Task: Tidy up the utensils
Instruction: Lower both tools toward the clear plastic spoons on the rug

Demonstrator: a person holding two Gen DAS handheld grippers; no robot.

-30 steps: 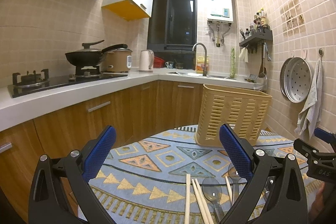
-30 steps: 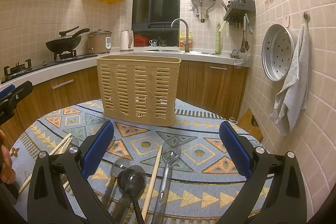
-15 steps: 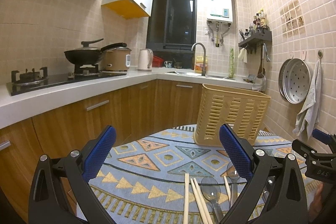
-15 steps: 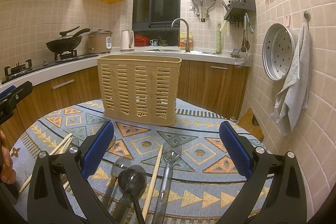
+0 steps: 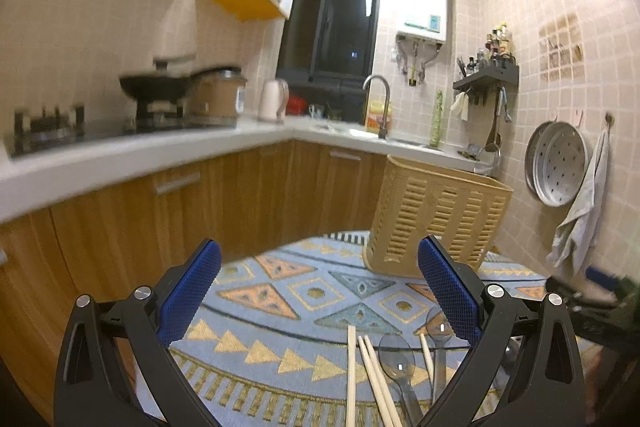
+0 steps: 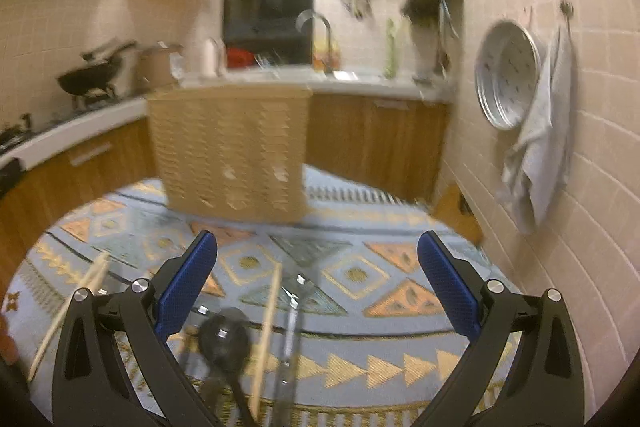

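With both sets of tongs spread wide and nothing between the pads, neither is holding anything. Left gripper (image 5: pixel 318 291) hangs over the patterned tablecloth (image 5: pixel 280 311); right gripper (image 6: pixel 318 283) does the same over its side of the cloth.

Edges/room:
- Round table, cloth edge curves off low on the left in both views; wooden cabinets (image 5: pixel 248 195) lie beyond it.
- Tiled wall close on the right, with a hanging steamer tray (image 6: pixel 508 79) and grey towel (image 6: pixel 536 155).
- Beige slotted basket (image 5: pixel 436 219) stands upright at the far side of the table. Bare cloth lies between it and the utensils.

Utensils sit at the near edge, under/between the fingers:
- Left view: wooden chopsticks (image 5: pixel 362 379) lying roughly lengthwise, clear plastic spoons (image 5: pixel 396 359) just right of them, one more chopstick and a spoon partly hidden behind the right finger.
- Right view (motion-blurred): a dark spoon (image 6: pixel 224 335), one chopstick (image 6: pixel 268 323) and a clear utensil beside it; another chopstick pair (image 6: pixel 76 303) well off to the left.

View differences:
- Left view alone shows the right gripper's tip at far right edge, blurred.
- Right view alone shows the basket's broad face (image 6: pixel 232 155) head-on, plus the table's right rim by the wall.
- Dark spoon visible only from the right.
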